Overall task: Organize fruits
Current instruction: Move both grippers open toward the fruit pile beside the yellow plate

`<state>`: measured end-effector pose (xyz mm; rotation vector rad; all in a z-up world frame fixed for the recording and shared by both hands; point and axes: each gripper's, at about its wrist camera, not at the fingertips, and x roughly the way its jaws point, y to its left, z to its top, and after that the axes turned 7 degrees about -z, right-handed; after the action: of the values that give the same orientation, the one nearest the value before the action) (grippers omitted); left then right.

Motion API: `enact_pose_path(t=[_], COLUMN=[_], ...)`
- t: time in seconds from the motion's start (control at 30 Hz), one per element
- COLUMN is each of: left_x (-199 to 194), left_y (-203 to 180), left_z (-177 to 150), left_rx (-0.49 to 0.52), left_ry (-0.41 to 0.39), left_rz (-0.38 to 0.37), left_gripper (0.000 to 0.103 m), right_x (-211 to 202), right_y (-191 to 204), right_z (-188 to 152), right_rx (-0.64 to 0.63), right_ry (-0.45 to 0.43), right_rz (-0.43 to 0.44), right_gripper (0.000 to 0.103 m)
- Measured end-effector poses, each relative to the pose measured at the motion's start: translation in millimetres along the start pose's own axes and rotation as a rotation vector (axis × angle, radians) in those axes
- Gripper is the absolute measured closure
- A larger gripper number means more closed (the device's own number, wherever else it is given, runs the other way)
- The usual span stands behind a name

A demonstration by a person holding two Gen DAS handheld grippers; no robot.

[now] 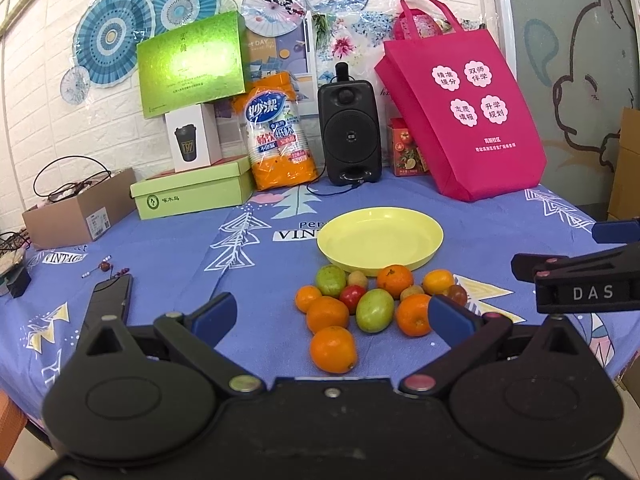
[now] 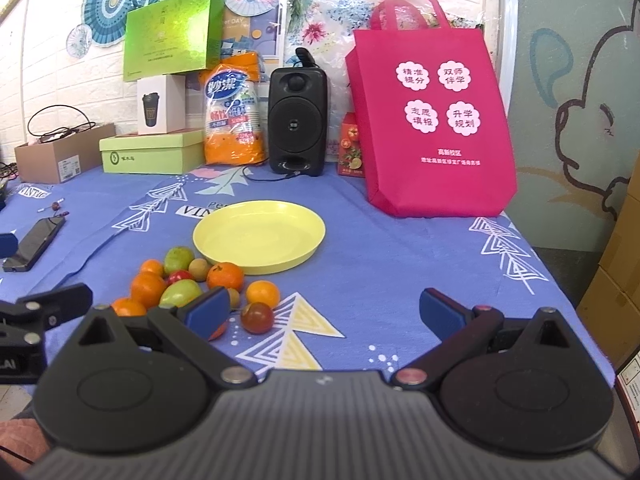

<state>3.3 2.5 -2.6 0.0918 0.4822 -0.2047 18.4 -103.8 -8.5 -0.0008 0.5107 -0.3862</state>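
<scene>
A yellow plate (image 1: 380, 240) lies bare on the blue tablecloth; it also shows in the right wrist view (image 2: 260, 236). In front of it sits a cluster of fruit: several oranges (image 1: 333, 349), green fruits (image 1: 375, 311), red tomatoes (image 1: 353, 297) and small brown fruits. My left gripper (image 1: 332, 316) is open and empty, just short of the nearest orange. My right gripper (image 2: 322, 312) is open and empty, to the right of the cluster, near a dark red tomato (image 2: 257, 317). Its side shows in the left wrist view (image 1: 580, 276).
At the back stand a pink tote bag (image 1: 460, 116), a black speaker (image 1: 350, 132), a pack of paper cups (image 1: 276, 132), green boxes (image 1: 192, 194) and a cardboard box (image 1: 80, 216). A phone (image 1: 116, 296) lies at the left. The table edge runs along the right.
</scene>
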Motion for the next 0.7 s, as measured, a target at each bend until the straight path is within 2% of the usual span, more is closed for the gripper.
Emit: enact_pose_path(t=[0.27,0.43,0.57,0.7], left_x=[6.7,7.9,17.7,27.9], left_y=[5.5,15.1,31.7,31.4], left_z=[0.4,-2.0,-8.3,-18.5], left_rx=[-0.001,0.064,0.038,0.102], left_ry=[0.013,0.001,0.045,0.07], left_rz=[-0.01,-0.051,-0.088,-0.079], left_gripper=[0.0,0.0,0.0,0.0], right_x=[6.0,8.8,13.1,28.0], right_y=[3.5,3.5,2.9,2.4], right_z=[2.3,-2.0,-10.2,-17.6], right_rx=[-0.009,-0.042,-0.087,-0.093], right_ry=[0.017,0.011,0.007,0.056], right_rz=[0.056,0.09,0.128,0.158], right_gripper=[0.0,0.0,0.0,0.0])
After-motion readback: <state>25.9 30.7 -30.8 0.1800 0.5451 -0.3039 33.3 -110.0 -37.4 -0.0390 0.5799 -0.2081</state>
